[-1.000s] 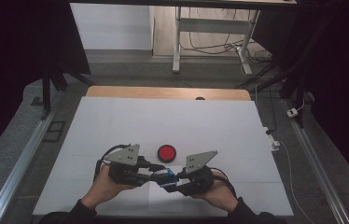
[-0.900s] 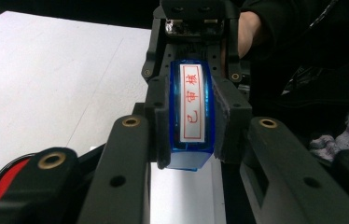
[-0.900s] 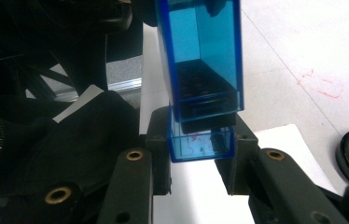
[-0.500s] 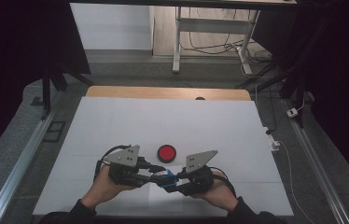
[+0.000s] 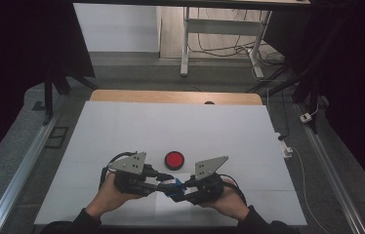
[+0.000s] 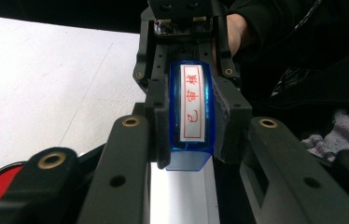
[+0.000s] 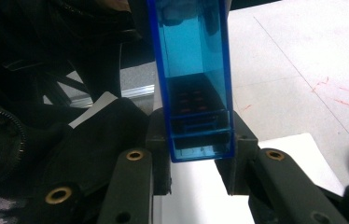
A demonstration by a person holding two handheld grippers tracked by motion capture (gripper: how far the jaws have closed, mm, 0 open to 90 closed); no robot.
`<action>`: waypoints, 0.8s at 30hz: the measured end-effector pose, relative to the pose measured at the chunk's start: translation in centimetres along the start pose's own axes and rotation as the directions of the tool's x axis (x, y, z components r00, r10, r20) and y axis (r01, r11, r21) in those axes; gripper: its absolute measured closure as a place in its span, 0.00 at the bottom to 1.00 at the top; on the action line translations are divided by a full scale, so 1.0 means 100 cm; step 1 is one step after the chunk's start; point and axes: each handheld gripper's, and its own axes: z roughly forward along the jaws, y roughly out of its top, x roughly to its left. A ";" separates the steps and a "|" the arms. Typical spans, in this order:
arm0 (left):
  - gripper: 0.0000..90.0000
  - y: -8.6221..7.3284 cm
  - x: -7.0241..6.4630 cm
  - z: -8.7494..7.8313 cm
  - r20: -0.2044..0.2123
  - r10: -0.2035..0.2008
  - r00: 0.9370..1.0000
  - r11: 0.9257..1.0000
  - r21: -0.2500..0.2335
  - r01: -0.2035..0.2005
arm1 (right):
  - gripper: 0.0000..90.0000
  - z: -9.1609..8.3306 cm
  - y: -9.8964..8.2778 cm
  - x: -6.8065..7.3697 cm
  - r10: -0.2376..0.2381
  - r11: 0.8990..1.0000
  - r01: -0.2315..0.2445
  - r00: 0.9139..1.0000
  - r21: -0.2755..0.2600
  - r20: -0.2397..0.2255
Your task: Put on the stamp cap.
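A clear blue stamp (image 5: 171, 185) with a white label in red characters (image 6: 192, 109) is held level between both grippers, low over the white table near its front edge. My left gripper (image 5: 160, 184) is shut on one end of it, its pads (image 6: 157, 123) pressed on the sides. From the opposite side my right gripper (image 5: 182, 188) is shut on the other end (image 7: 196, 140). The two grippers face each other, each with a hand behind it. A round red ink pad (image 5: 174, 159) lies on the table just beyond them.
White sheet (image 5: 122, 126) covers the table top, with a wooden strip (image 5: 171, 96) at its far edge. A smaller white paper (image 7: 298, 154) lies under the grippers. Metal rails (image 5: 29, 156) run along both sides. Cables and a desk frame (image 5: 219, 34) stand on the floor beyond.
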 end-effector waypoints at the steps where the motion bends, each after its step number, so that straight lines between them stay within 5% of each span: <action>1: 0.78 0.000 0.000 0.000 0.002 -0.002 1.000 1.000 -0.004 0.002 | 0.77 0.000 0.000 0.000 -0.003 1.000 0.003 1.000 -0.001 -0.001; 15: 0.78 -0.004 0.004 -0.003 0.039 -0.041 0.998 0.996 -0.078 0.044 | 0.77 -0.003 0.003 0.001 -0.006 0.999 0.005 1.000 -0.049 -0.021; 24: 0.78 -0.001 0.001 -0.001 0.000 -0.020 1.000 0.999 -0.041 0.020 | 0.76 -0.003 0.001 0.000 -0.009 0.999 0.009 1.000 -0.042 0.000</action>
